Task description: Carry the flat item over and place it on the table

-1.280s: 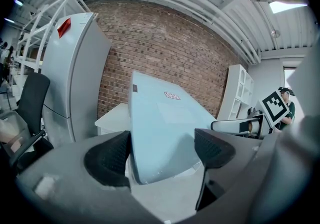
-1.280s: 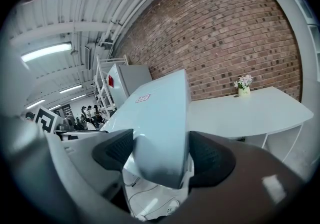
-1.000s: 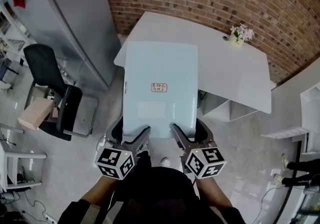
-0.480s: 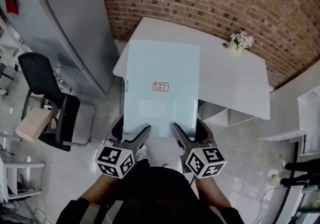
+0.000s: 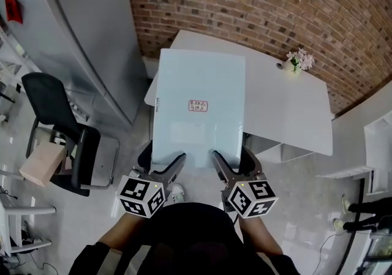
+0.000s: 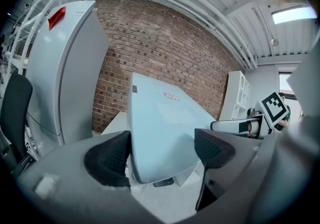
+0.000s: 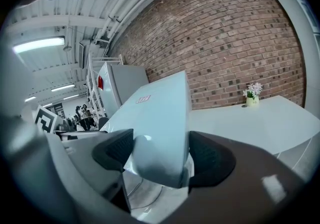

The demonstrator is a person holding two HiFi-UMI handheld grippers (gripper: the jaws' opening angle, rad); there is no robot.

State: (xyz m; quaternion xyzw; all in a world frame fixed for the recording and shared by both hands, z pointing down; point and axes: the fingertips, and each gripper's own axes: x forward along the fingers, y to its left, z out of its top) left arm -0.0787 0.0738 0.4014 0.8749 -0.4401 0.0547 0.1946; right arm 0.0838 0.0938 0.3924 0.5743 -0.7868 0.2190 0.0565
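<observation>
A pale blue flat board [image 5: 197,108] with a small red-printed label is held level in front of me, its far end over the near edge of the white table [image 5: 288,102]. My left gripper [image 5: 168,168] is shut on the board's near left corner, my right gripper [image 5: 223,168] shut on its near right corner. In the left gripper view the board [image 6: 162,128] runs away between the black pads [image 6: 107,160]. The right gripper view shows the board [image 7: 160,123] clamped the same way, with the table [image 7: 255,123] beyond it.
A small vase of flowers [image 5: 294,60] stands at the table's far right by the brick wall [image 5: 257,4]. A grey refrigerator [image 5: 79,41] is at the left, with a black office chair [image 5: 61,127] and a cardboard box [image 5: 41,163] beside it. White shelving [image 5: 373,139] lies right.
I have moved slightly forward toward the table with the board; the board's far end now reaches further over the table edge. Both grips are unchanged.
</observation>
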